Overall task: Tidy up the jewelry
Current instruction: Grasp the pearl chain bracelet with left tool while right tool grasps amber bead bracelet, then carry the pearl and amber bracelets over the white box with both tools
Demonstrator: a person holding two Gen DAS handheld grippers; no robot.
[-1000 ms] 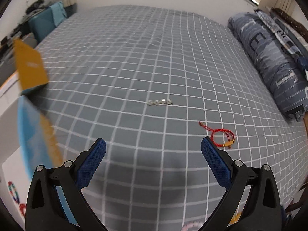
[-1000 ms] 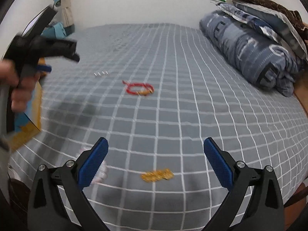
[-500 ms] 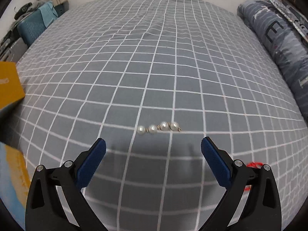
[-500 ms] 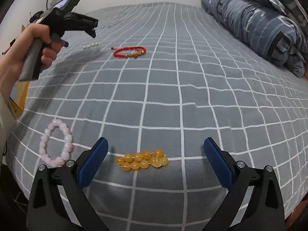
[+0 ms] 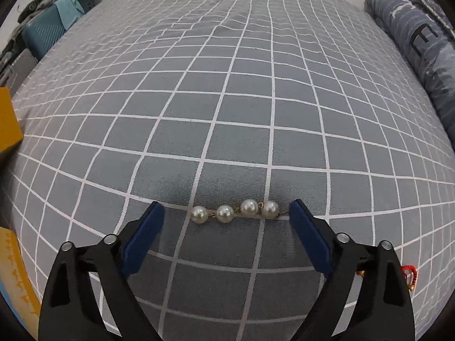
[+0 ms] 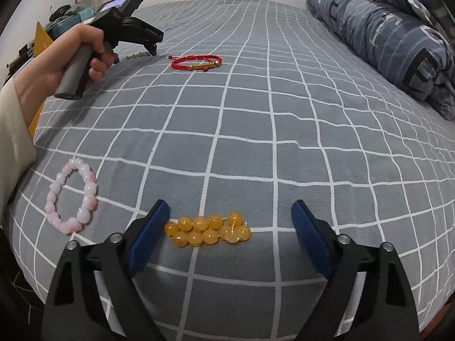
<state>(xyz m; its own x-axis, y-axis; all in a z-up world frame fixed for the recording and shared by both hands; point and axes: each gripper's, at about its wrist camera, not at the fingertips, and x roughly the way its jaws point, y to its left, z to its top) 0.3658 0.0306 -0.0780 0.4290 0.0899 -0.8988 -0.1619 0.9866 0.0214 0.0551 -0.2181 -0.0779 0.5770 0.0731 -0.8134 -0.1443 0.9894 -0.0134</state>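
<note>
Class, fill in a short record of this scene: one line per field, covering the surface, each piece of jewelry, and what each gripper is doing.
surface: grey checked bedspread
left gripper: jaws closing around the pearl strand, pads not yet pressing on it
right gripper: jaws closing around the amber bead bracelet, pads not yet pressing on it
pink bead bracelet: lying flat, left of the amber beads
red cord bracelet: lying farther up the bed
</note>
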